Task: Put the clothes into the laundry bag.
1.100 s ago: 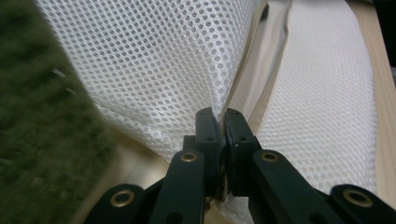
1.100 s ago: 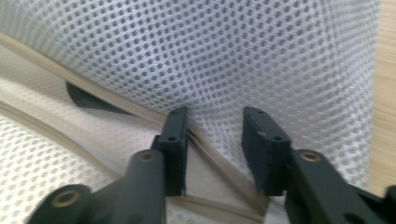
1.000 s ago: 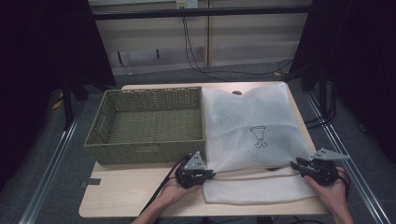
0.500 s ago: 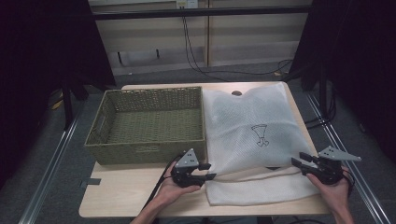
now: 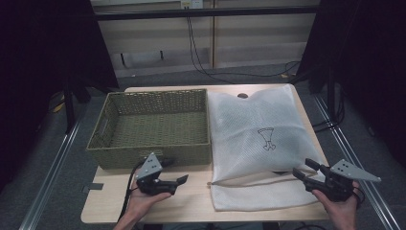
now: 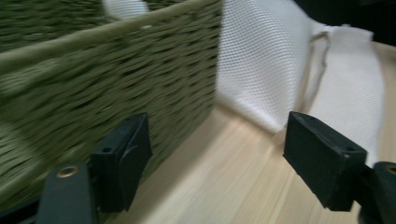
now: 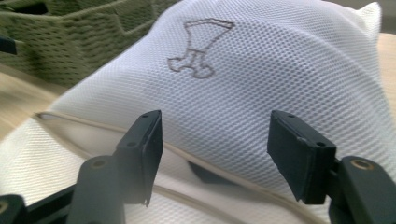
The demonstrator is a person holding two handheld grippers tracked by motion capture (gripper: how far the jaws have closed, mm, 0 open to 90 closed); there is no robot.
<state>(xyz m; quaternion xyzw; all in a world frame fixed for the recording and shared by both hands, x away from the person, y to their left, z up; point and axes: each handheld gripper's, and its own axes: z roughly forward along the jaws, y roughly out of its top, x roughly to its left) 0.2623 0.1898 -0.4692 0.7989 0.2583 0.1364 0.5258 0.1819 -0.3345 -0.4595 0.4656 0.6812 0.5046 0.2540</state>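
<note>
White mesh bag lies flat on tabletop, right of wicker basket, near flap folded open. Basket empty. Left tool and right tool both spread wide, holding nothing. Bag not yet gripped; work looks barely begun.

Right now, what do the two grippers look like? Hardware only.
Both are black handheld units with two blocky black jaws, each jaw fixed by a brass-coloured rivet. The left gripper and right gripper each carry a grey three-cornered plate on top. A black cable trails from the left one toward the table edge. No sleeves reach the wrists.
</note>
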